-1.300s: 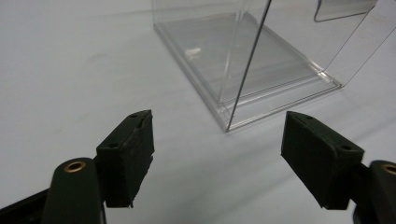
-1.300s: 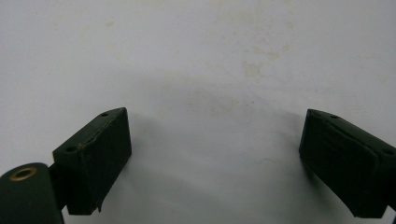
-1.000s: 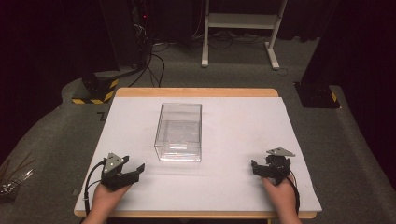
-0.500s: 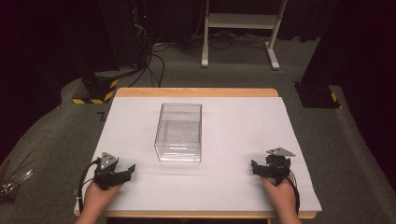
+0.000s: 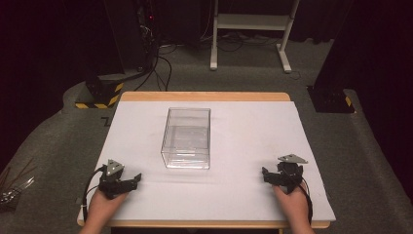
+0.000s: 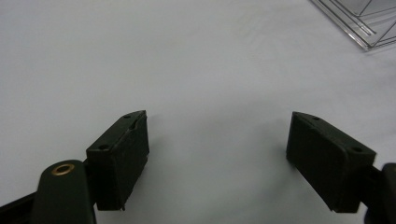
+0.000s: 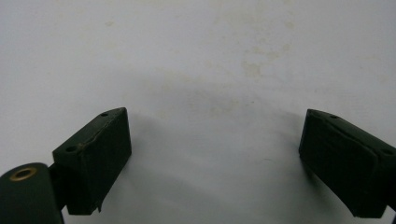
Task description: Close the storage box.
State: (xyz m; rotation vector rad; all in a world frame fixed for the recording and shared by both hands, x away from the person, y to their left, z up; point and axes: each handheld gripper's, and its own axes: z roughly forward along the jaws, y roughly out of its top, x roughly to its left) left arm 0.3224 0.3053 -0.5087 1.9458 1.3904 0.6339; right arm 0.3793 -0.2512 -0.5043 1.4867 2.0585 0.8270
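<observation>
That clear rigid plastic box (image 5: 186, 138) looks light, slippery; grab its walls, left gripper (image 5: 130, 179) and right gripper (image 5: 267, 175) both near it, wide, empty

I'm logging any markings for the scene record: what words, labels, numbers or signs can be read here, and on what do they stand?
No full word, brand or number can be read.
"Z": a lone dark mark on the grey floor mat beside the table; it may be part of a longer marking.
Yellow-and-black hazard stripes, without text, on the dark block behind the table.
The clear plastic box, left gripper and right gripper bear no readable marking.
</observation>
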